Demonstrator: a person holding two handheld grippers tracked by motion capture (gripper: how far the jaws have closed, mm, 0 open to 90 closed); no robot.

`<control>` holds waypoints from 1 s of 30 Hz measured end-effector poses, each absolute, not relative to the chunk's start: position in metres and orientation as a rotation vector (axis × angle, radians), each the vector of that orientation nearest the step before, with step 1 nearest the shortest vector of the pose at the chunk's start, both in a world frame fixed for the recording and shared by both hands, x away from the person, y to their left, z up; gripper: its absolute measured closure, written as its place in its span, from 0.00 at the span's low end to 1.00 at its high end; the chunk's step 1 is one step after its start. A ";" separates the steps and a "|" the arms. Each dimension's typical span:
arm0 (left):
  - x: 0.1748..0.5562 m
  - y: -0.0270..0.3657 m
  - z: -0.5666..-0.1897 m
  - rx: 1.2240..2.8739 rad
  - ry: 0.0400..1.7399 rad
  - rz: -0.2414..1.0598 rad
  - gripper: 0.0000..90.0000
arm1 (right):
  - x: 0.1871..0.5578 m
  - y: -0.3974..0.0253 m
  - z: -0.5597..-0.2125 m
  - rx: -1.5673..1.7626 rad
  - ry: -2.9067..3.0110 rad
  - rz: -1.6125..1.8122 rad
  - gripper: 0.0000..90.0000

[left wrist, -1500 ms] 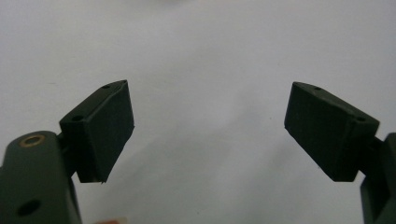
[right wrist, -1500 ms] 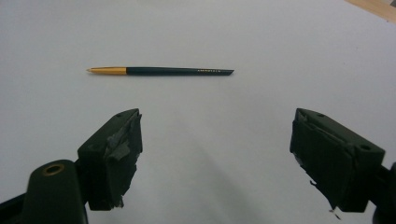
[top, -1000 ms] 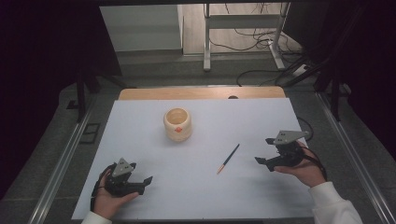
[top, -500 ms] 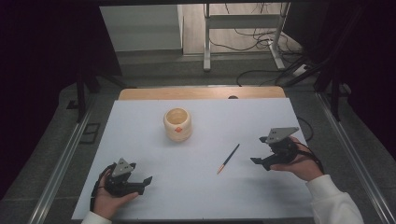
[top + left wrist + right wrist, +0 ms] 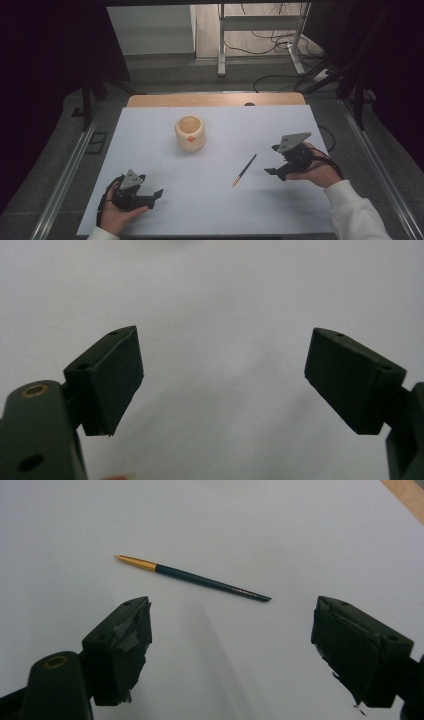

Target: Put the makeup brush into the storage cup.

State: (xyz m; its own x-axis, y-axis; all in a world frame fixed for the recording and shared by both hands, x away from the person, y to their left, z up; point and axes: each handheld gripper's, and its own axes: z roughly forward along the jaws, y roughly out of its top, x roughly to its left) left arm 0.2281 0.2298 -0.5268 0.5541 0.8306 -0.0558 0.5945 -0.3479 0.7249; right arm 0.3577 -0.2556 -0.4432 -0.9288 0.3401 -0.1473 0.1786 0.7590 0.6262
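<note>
White tabletop point(image 5: 210, 205) w/ tan wooden cup point(image 5: 190, 133) at 12 o'clock, dark gold-tipped pencil point(image 5: 244, 170) just right of center, right gripper point(image 5: 274, 160) at 3 o'clock beside it & left gripper point(image 5: 152, 196) at 7 o'clock, both w/ jaws spread, holding nothing.

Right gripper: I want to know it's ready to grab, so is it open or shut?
Open. The right gripper has its jaws spread wide with bare table between them, and the pencil lies ahead, untouched.
</note>
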 end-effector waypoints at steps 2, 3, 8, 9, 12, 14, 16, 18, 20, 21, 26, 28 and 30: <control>0.228 0.230 -0.527 2.074 1.141 0.420 0.18 | 0.360 -0.252 -0.443 0.370 2.723 0.917 0.19; 0.228 0.230 -0.527 2.074 1.141 0.420 0.18 | 0.361 -0.250 -0.443 0.349 2.734 0.912 0.19; 0.228 0.231 -0.527 2.076 1.140 0.420 0.18 | 0.367 -0.240 -0.445 0.247 2.785 0.872 0.18; 0.228 0.231 -0.527 2.076 1.140 0.421 0.18 | 0.368 -0.239 -0.446 0.233 2.792 0.865 0.18; 0.228 0.231 -0.527 2.078 1.138 0.422 0.18 | 0.372 -0.235 -0.448 0.184 2.826 0.832 0.17; 0.228 0.231 -0.527 2.080 1.135 0.424 0.18 | 0.373 -0.232 -0.449 0.176 2.835 0.833 0.17; 0.228 0.231 -0.528 2.082 1.135 0.424 0.18 | 0.375 -0.230 -0.449 0.173 2.852 0.827 0.17; 0.228 0.231 -0.528 2.083 1.135 0.425 0.18 | 0.375 -0.229 -0.449 0.164 2.858 0.824 0.16; 0.228 0.231 -0.528 2.084 1.136 0.425 0.18 | 0.377 -0.226 -0.448 0.147 2.873 0.820 0.11; 0.228 0.231 -0.528 2.085 1.136 0.425 0.18 | 0.378 -0.225 -0.448 0.138 2.879 0.832 0.10; 0.228 0.231 -0.528 2.086 1.135 0.426 0.18 | 0.381 -0.220 -0.445 0.075 2.898 0.822 0.07; 0.228 0.231 -0.528 2.088 1.135 0.427 0.18 | 0.382 -0.218 -0.444 0.053 2.896 0.824 0.08; 0.228 0.231 -0.528 2.087 1.134 0.426 0.18 | 0.383 -0.215 -0.443 0.031 2.896 0.814 0.09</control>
